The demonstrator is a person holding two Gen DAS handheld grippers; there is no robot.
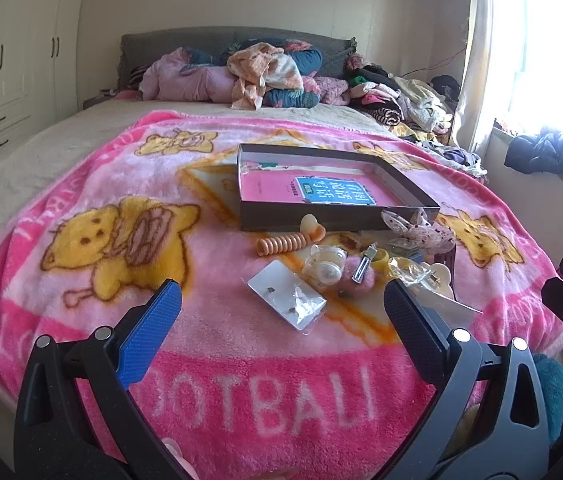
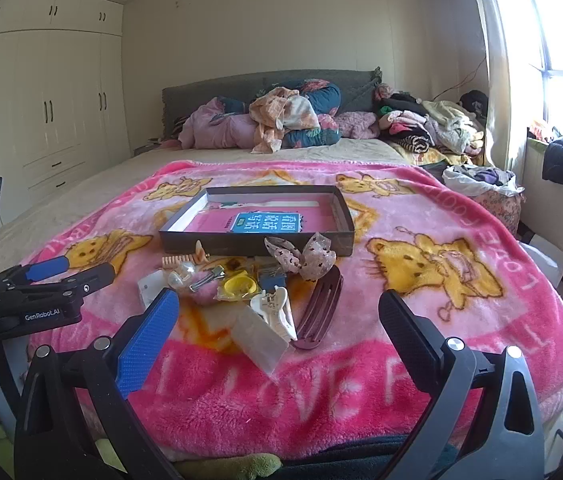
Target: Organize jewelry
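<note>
Left wrist view: left gripper [image 1: 282, 300] low over pink blanket [image 1: 81, 184] on bed, jaws wide, nothing between. Just ahead: white card w/ small bag [image 1: 286, 297], orange spiral hair tie [image 1: 281, 243], clear bauble clip [image 1: 323, 265], silver clip [image 1: 363, 266] on pink fluffy piece, sheer spotted bow [image 1: 421, 228], cream claw clip [image 1: 439, 276] partly behind rt finger. All loose in one pile, touching or overlapping, right beside near wall of shallow dark box [image 1: 321, 220]. Inside box: pink book w/ blue label [image 1: 333, 194], flat on bottom; no jewelry in box. Clothes heap [image 1: 265, 76] at headboard, more clothes at far rt edge of bed.

Right wrist view: right gripper [image 2: 279, 308] also low, jaws wide, holding nothing; left gripper [image 2: 47, 270] visible at left edge. Shown only here: maroon hair comb [image 2: 317, 312] near side of pile, yellow ring piece in clear bag [image 2: 239, 285], clear flat sleeve [image 2: 259, 340] under cream claw clip [image 2: 273, 310]. Same box [image 2: 257, 246] behind pile, book [image 2: 265, 222] inside. Wardrobe [image 2: 53, 112] on left wall.
</note>
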